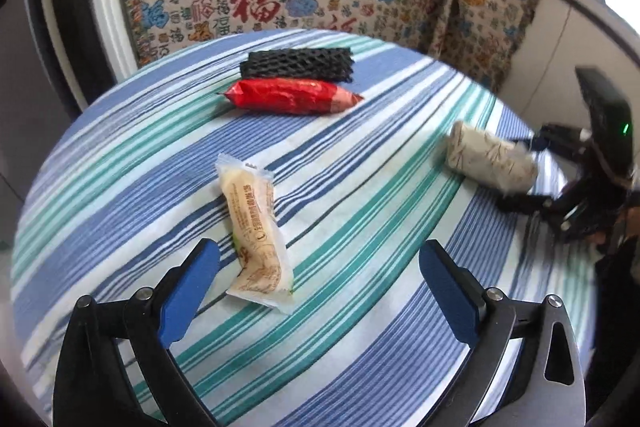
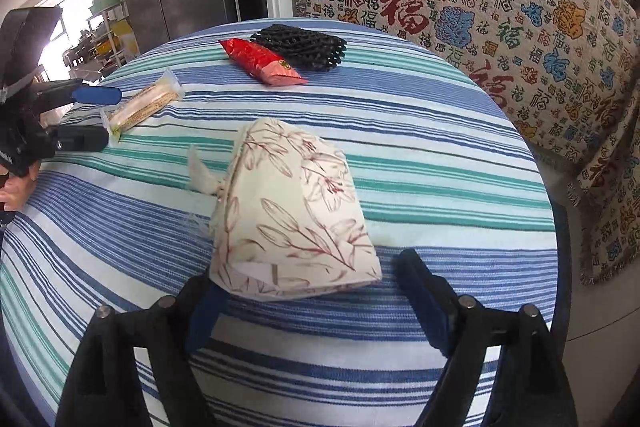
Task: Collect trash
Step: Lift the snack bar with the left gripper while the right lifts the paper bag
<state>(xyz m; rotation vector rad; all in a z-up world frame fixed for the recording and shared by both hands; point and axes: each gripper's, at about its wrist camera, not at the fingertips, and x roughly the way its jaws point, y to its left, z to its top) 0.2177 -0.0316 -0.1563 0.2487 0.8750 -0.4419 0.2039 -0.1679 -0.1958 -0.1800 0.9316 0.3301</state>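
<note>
Blue-padded left gripper [image 1: 320,263] wide, empty

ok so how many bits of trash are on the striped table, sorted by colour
red: 1, the red snack wrapper
black: 1, the black foam net
pale yellow: 1, the yellowish snack packet
cream with a reddish flower print: 1, the tissue pack
total: 4
</note>
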